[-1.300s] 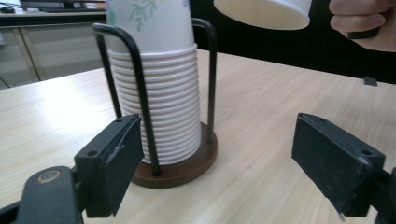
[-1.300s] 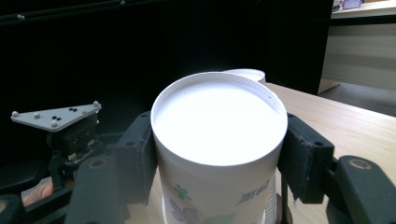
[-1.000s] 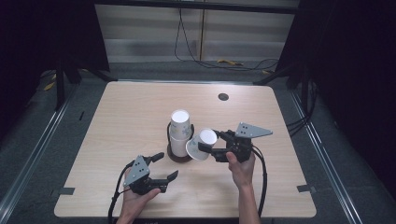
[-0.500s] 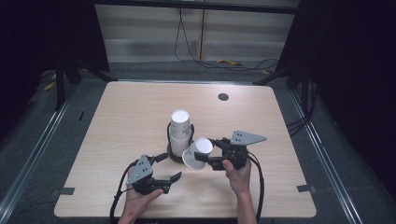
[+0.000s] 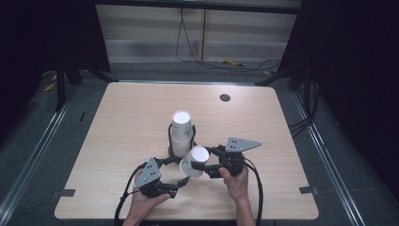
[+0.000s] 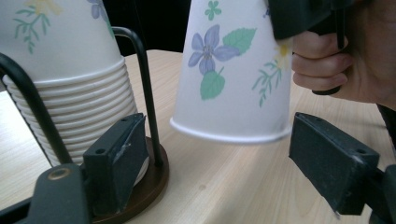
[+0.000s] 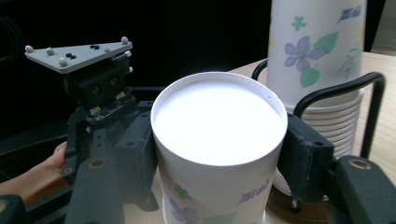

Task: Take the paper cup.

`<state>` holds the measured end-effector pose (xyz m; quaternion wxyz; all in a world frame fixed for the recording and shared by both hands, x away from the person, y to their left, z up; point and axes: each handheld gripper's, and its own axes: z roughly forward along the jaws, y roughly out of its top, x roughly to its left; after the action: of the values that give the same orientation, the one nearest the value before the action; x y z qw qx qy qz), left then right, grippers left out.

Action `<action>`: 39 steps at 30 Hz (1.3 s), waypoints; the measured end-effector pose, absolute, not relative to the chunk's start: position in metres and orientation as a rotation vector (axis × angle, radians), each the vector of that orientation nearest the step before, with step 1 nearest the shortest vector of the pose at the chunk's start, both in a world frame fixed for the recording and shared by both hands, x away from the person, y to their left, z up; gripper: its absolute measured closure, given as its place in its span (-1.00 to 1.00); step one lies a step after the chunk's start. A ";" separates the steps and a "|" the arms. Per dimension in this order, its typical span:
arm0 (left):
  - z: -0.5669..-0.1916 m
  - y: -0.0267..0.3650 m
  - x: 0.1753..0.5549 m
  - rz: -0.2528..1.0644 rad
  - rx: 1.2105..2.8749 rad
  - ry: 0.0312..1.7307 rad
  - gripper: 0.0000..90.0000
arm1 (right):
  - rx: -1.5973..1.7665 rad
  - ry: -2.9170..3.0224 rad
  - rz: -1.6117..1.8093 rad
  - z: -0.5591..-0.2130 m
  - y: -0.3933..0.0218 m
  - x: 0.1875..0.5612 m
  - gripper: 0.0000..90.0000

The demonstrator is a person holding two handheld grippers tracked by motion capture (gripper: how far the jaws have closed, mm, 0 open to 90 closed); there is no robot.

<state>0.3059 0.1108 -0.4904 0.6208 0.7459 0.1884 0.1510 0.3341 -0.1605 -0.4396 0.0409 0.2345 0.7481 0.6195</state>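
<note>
White paper cup with a blue flower print (image 5: 194,161) hangs upside down and tilted just above the surface, near its front edge and just in front of the stack of matching cups (image 5: 181,133) in its black wire holder with a brown base (image 5: 172,151). We see the right hand-held gripper (image 5: 207,165) pinching the cup's wall. Our left hand-held gripper (image 5: 173,186) sits spread, jaws apart just below the rim. We judge the thin wall could crumple under too hard a squeeze, or the rim could snag the holder. Since half a second ago, the cup has come lower and nearer the front edge.
</note>
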 end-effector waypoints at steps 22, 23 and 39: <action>-0.498 0.098 0.305 0.327 1.732 0.376 -0.53 | 0.694 2.333 1.931 -0.451 -0.144 0.329 -0.20; -0.498 0.097 0.305 0.321 1.733 0.378 -0.53 | 0.693 2.334 1.932 -0.451 -0.144 0.329 -0.20; -0.501 0.089 0.309 0.314 1.730 0.372 -0.49 | 0.726 2.306 1.949 -0.456 -0.151 0.328 -0.22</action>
<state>0.3089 0.0891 -0.5012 0.6229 0.7531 0.1619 0.1366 0.3281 -0.1506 -0.4557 0.0183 0.2339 0.7424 0.6275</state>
